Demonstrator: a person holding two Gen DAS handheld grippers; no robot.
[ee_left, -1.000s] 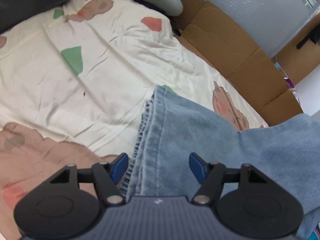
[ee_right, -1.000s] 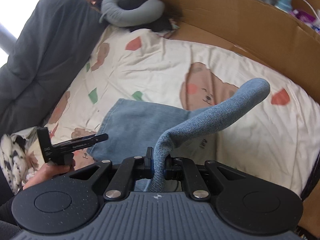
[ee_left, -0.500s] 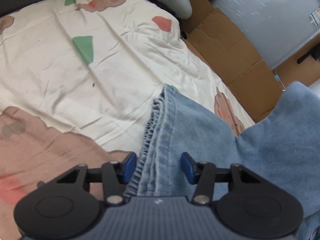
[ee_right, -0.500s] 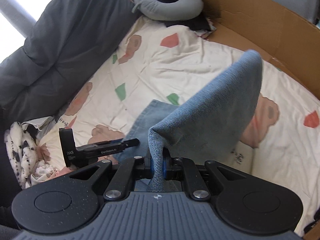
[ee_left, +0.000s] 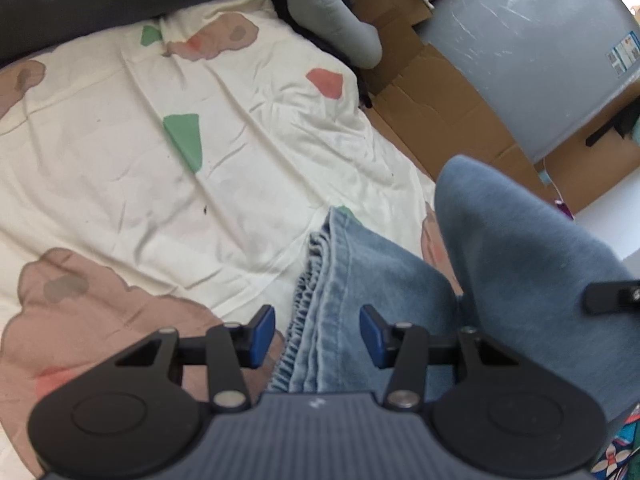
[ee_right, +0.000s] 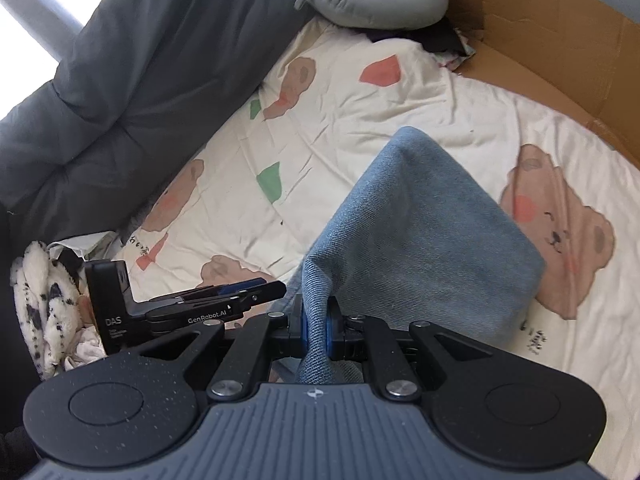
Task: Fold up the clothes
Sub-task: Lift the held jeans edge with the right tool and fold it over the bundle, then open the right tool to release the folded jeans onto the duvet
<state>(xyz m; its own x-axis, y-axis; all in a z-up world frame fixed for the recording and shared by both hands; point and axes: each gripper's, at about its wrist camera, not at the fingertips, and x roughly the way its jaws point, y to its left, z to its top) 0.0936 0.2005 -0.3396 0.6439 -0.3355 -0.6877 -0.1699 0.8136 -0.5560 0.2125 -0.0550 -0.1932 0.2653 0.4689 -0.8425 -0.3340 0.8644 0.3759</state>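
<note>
Home bedroom, printed bedsheet [ee_left: 120, 184], neck pillow [ee_right: 372, 4]

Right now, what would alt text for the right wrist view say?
The right gripper pinches a raised fold of blue jeans above a cream bedsheet printed with bears. The left gripper reaches in alongside.

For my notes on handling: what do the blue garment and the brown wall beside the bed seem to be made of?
The blue garment looks like washed denim: diagonal twill weave, faded matte surface, stitched hem. The brown wall looks like plain corrugated cardboard: flat matte sheets with creased folds.
</note>
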